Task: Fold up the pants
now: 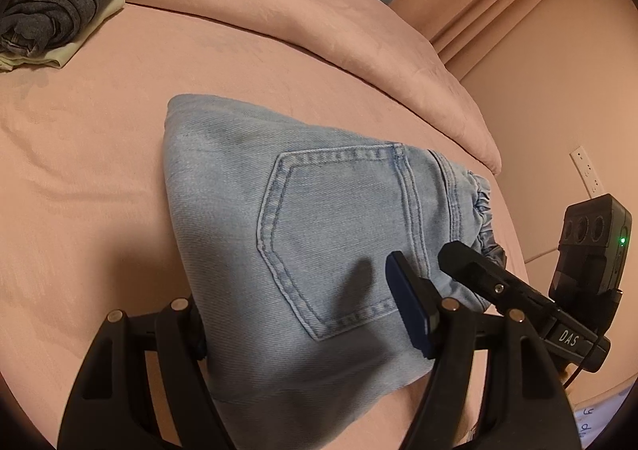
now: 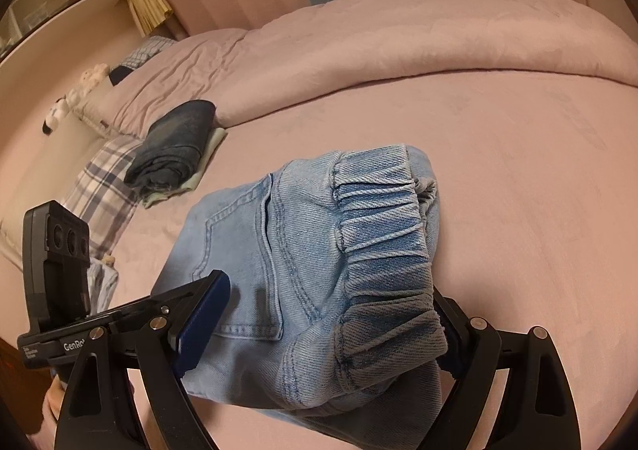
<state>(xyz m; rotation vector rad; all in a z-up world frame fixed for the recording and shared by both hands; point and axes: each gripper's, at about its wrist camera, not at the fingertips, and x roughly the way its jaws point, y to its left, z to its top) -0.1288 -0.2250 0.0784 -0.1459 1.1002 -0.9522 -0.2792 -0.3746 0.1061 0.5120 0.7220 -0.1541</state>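
Light blue jeans (image 1: 303, 234) lie folded into a compact bundle on the pink bed (image 1: 99, 170), back pocket up. In the right wrist view the jeans (image 2: 319, 250) show their elastic waistband toward me. My left gripper (image 1: 295, 310) is open, its fingers astride the bundle's near end; the left finger is hidden under the denim. My right gripper (image 2: 331, 314) is open, its fingers astride the waistband end; the right finger is mostly hidden behind the waistband. The other gripper's finger (image 1: 470, 270) rests at the waistband edge.
A folded dark jeans stack (image 1: 60, 7) on a pale cloth lies at the bed's far left, also in the right wrist view (image 2: 175, 143). A rolled pink duvet (image 1: 319, 31) runs along the back. A plaid pillow (image 2: 103, 186) lies at left.
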